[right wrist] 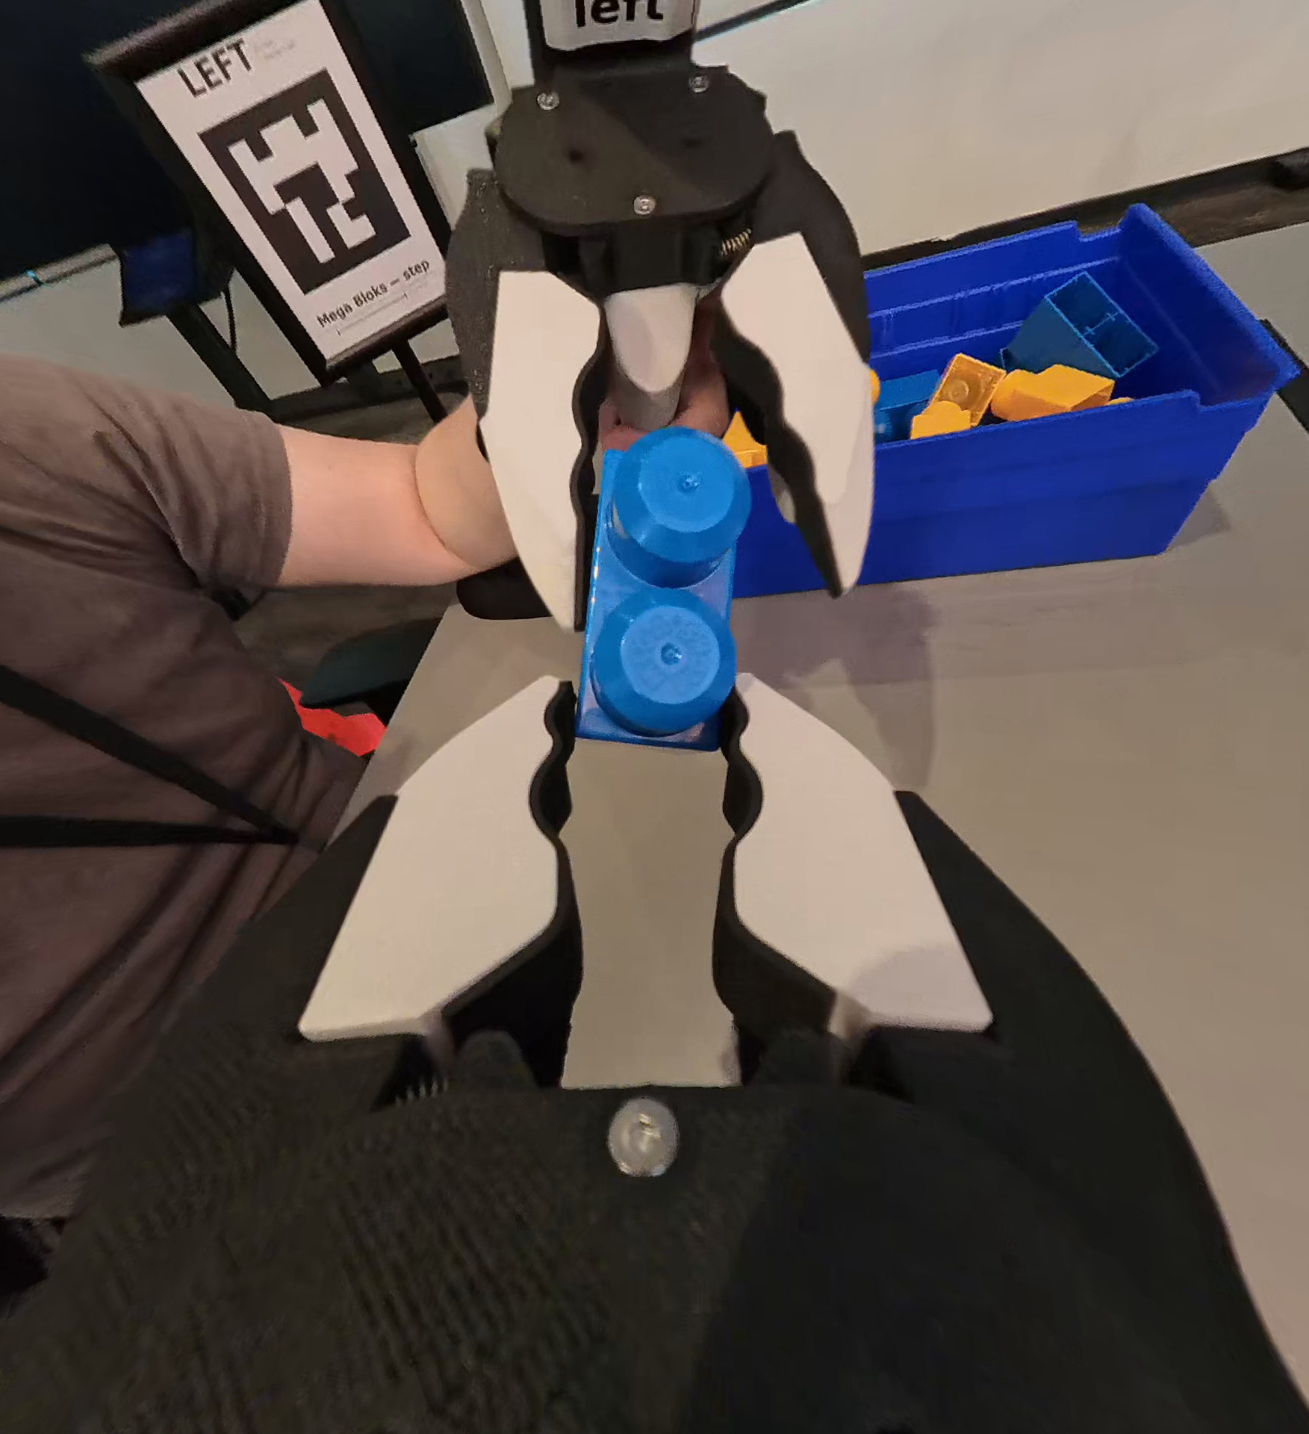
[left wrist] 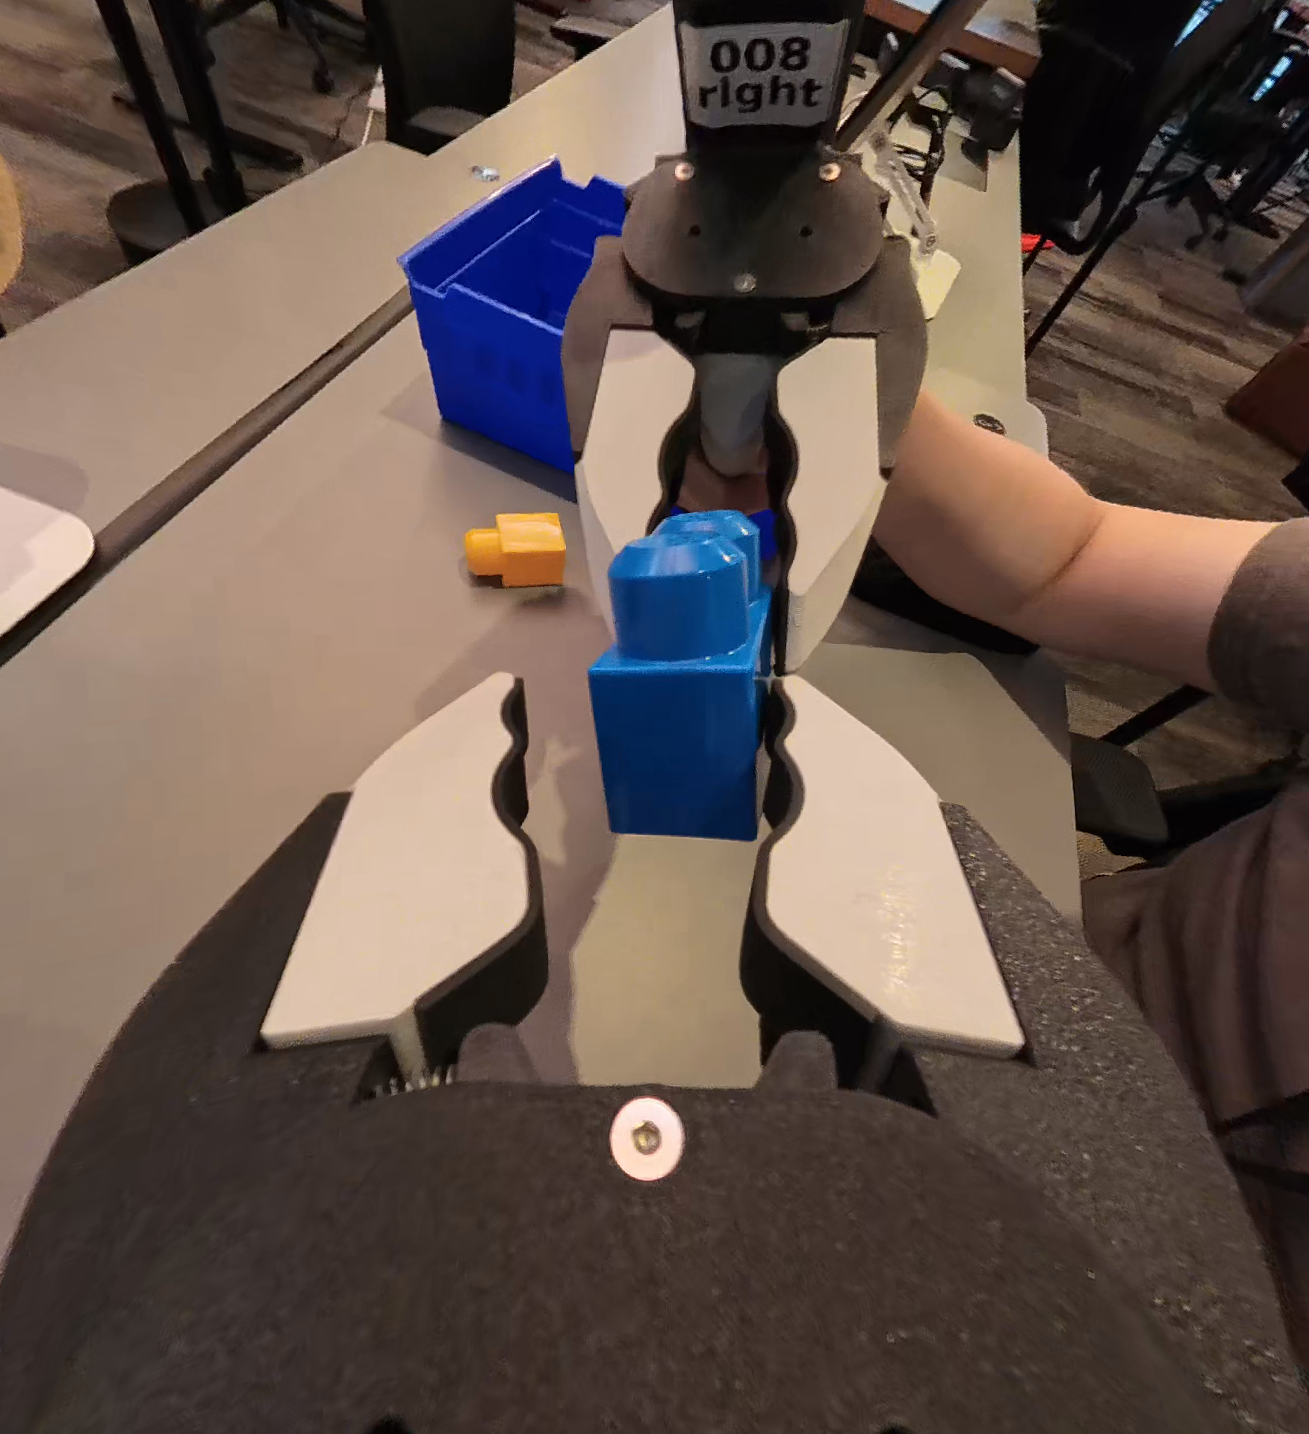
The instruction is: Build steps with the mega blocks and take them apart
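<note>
- The two-stud blue plastic block [left wrist: 674,698] stood upright on the grey table [left wrist: 209,659], between both grippers.
- The right gripper [right wrist: 647,718] pinched its near end.
- The left gripper [left wrist: 647,698] gaped wide, one finger seemingly touching it.
- A small yellow block [left wrist: 515,549] lay near the blue bin [right wrist: 1023,497].

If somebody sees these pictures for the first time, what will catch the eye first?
First, the blue block with two round studs, upright on the grey table between two grippers that face each other. The right gripper pinches one end; the left gripper is open around the other. Behind stand a blue bin of blocks and a lone yellow block.
</note>
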`<state>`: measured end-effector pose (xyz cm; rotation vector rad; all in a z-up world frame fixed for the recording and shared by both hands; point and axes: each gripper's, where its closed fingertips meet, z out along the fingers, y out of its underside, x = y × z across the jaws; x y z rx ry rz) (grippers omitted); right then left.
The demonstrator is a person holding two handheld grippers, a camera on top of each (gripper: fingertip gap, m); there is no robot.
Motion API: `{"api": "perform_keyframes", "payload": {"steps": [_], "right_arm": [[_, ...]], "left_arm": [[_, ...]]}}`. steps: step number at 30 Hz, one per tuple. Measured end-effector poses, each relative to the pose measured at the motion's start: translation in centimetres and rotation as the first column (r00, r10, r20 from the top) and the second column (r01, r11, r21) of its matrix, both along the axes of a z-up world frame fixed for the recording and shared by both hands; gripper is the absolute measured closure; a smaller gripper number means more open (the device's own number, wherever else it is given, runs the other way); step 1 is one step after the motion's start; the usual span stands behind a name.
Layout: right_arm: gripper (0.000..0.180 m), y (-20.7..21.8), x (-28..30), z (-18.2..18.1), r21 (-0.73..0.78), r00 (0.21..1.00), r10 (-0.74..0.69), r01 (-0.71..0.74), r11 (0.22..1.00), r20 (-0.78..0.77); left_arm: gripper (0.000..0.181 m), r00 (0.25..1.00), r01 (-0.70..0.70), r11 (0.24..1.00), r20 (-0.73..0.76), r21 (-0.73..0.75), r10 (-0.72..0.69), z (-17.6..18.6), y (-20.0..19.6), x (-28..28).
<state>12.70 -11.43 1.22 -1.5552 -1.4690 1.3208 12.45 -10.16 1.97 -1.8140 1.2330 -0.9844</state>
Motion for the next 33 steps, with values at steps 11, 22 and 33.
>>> {"api": "perform_keyframes", "payload": {"steps": [11, 22, 33], "right_arm": [[0.143, -1.1, 0.2, 1.7, 0.248, 1.000, -0.019, 0.019, 0.969, -0.003], [0.143, -1.0, 0.7, 2.6, 0.314, 0.999, -0.017, 0.029, 0.949, -0.043], [0.134, -0.1, 1.6, 4.1, 0.357, 0.992, -0.090, 0.116, 0.927, -0.090]], "left_arm": [[0.127, 0.997, 0.075, 0.991, -0.034, 0.109, -0.072, -0.2, -1.7, 1.2], [0.129, 0.995, 0.084, 0.989, 0.045, 0.119, -0.090, 1.3, -1.8, 0.9], [0.144, 0.994, 0.072, 0.984, 0.065, 0.164, -0.084, 2.3, -1.6, 0.3]]}}
